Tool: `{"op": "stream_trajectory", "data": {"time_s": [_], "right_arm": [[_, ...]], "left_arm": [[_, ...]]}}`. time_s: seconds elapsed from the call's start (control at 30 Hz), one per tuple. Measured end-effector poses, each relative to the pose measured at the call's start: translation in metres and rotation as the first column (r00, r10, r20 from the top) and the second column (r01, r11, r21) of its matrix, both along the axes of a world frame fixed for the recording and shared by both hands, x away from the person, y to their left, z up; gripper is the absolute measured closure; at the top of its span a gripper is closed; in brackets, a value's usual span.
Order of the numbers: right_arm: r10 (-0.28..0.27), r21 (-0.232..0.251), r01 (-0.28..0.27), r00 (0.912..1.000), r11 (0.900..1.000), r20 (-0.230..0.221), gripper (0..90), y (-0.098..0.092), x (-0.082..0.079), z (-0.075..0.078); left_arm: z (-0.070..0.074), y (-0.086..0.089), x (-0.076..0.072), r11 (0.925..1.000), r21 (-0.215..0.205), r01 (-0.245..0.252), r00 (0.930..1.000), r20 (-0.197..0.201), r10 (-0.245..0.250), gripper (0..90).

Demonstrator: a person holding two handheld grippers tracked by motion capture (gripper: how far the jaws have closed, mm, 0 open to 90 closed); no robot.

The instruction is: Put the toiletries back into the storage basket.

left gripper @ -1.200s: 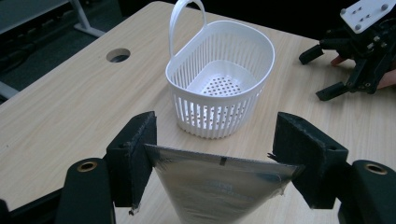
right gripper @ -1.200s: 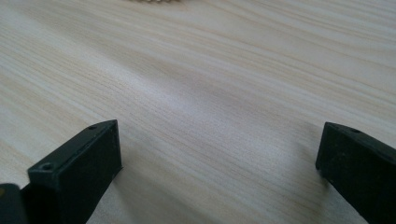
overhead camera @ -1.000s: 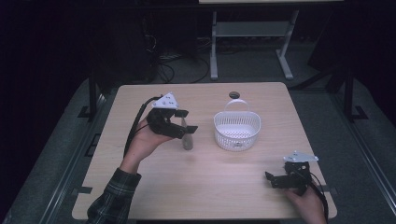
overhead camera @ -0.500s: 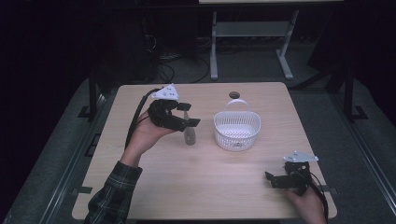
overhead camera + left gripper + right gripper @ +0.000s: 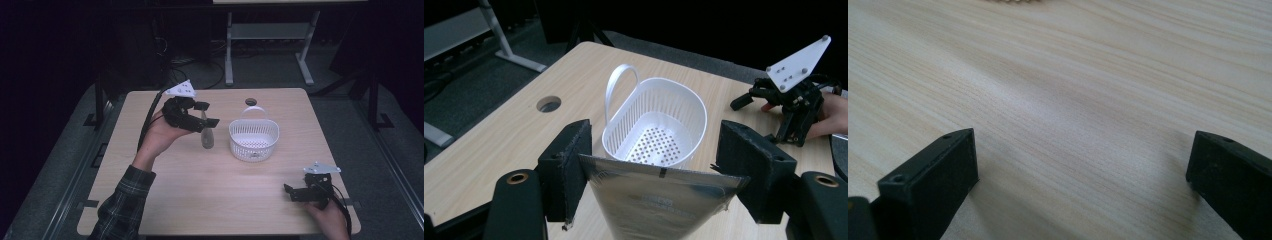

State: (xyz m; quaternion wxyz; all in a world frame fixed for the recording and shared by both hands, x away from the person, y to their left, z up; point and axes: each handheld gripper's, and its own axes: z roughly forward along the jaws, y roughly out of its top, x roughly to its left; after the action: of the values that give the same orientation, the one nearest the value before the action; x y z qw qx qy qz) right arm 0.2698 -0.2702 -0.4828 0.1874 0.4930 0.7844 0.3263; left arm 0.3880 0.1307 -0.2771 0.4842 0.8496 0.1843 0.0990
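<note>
Since a second ago the left gripper has lifted and carried its silvery pouch a little toward the white basket; the right gripper has not budged. The left jaws are clenched on the pouch's flat top edge, one pad at each end of the seam in the left gripper view, so the pouch hangs straight down, its bottom just above or barely on the desk; I cannot tell which. It sits at about nine o'clock from the basket, near but apart from the rim. The right gripper rests at the desk's five o'clock corner with its jaws released and wide, nothing but bare wood between them.

From here I'd say the risk lies in the grip and the clearance. The pads catch only the ends of a slick seam, so a quick swing could let the pouch slide out. If it is not raised higher before going across, its bottom could hit the rim and push or tip the light basket, which nothing holds steady.
</note>
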Motion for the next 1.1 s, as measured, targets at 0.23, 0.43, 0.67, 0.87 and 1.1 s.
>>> {"op": "stream_trajectory", "data": {"time_s": [0.23, 0.43, 0.67, 0.87, 1.1], "right_arm": [[0.0, 0.001, 0.0, 1.0, 1.0, 0.0, 0.0, 0.0, 0.0, 0.0], [0.0, 0.0, 0.0, 1.0, 1.0, 0.0, 0.0, 0.0, 0.0, 0.0], [0.0, 0.0, 0.0, 1.0, 1.0, 0.0, 0.0, 0.0, 0.0, 0.0], [0.0, 0.0, 0.0, 1.0, 1.0, -0.001, 0.0, 0.0, 0.0, 0.0], [0.0, 0.0, 0.0, 1.0, 1.0, -0.001, 0.0, 0.0, 0.0, 0.0]], "left_arm": [[0.007, -0.009, 0.004, 0.9998, -0.006, 0.017, 0.9998, 0.001, -0.017, 30.3], [0.011, -0.017, 0.008, 0.9997, 0.002, 0.024, 0.9997, 0.004, -0.024, 30.3], [0.014, -0.024, 0.012, 0.9996, 0.002, 0.029, 0.9996, 0.003, -0.029, 30.2], [0.016, -0.031, 0.017, 0.9994, 0.003, 0.035, 0.9993, 0.011, -0.036, 30.2], [0.019, -0.04, 0.022, 0.999, 0.006, 0.043, 0.999, 0.011, -0.043, 30.3]]}}
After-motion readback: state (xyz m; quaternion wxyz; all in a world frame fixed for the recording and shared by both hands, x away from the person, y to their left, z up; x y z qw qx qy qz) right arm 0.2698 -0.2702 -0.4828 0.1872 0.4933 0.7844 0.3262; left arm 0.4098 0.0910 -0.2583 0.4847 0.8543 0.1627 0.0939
